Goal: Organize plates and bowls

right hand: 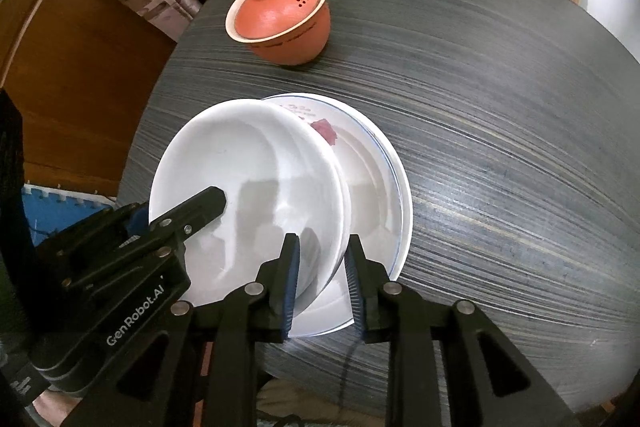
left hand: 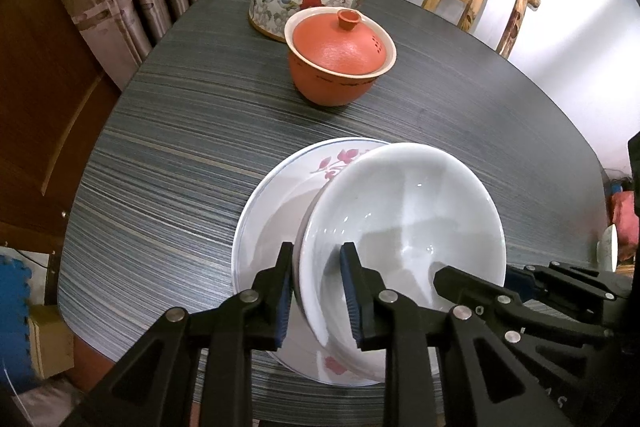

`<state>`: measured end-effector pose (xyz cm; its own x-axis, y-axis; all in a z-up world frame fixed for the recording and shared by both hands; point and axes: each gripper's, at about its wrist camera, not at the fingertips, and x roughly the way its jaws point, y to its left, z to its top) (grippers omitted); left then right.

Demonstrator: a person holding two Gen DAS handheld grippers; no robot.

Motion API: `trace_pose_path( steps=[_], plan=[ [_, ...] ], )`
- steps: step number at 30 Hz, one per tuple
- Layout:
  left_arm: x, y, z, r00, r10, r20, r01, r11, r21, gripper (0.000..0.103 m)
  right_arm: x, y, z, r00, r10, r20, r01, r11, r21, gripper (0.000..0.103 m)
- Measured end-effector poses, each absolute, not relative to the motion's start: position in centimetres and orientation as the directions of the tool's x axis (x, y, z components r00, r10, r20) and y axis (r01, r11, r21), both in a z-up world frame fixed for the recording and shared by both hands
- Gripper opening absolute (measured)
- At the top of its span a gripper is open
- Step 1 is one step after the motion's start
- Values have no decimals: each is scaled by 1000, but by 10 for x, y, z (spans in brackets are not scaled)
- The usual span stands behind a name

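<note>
Both grippers, left [left hand: 316, 291] and right [right hand: 322, 287], straddle the bowl [left hand: 400, 219] rim loosely, fingers apart; tilted, it may slip onto the plate [left hand: 272, 203].

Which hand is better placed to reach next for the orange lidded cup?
Left, probably. The orange lidded cup lies almost straight ahead of the left claw; from the right claw it sits off to the left. Both claws straddle the white bowl rim, jaws open.

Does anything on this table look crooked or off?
The white bowl looks askew: it sits off-centre on the flowered plate, overhanging one side, with both tongs straddling opposite rims. No spills or cracks show.
</note>
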<state>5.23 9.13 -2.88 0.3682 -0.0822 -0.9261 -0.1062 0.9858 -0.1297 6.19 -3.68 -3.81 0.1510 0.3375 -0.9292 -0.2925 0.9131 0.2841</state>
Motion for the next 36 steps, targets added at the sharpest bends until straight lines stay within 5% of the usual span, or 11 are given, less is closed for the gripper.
trace_pose_path(
  steps=[12,21,36],
  plan=[
    [48,88,-20,410,-22,-912,-122,989,-79,25,56,-37,-35,169,354,-920,-308,906,292,33],
    [43,89,-11,440,12,-898,-141,988,-56,25,50,-44,-26,241,344,-907,-324,910,259,51],
    [-2,81,20,597,126,-793,-185,983,18,30,10,-62,1,475,325,-818,-350,922,163,69]
  ],
)
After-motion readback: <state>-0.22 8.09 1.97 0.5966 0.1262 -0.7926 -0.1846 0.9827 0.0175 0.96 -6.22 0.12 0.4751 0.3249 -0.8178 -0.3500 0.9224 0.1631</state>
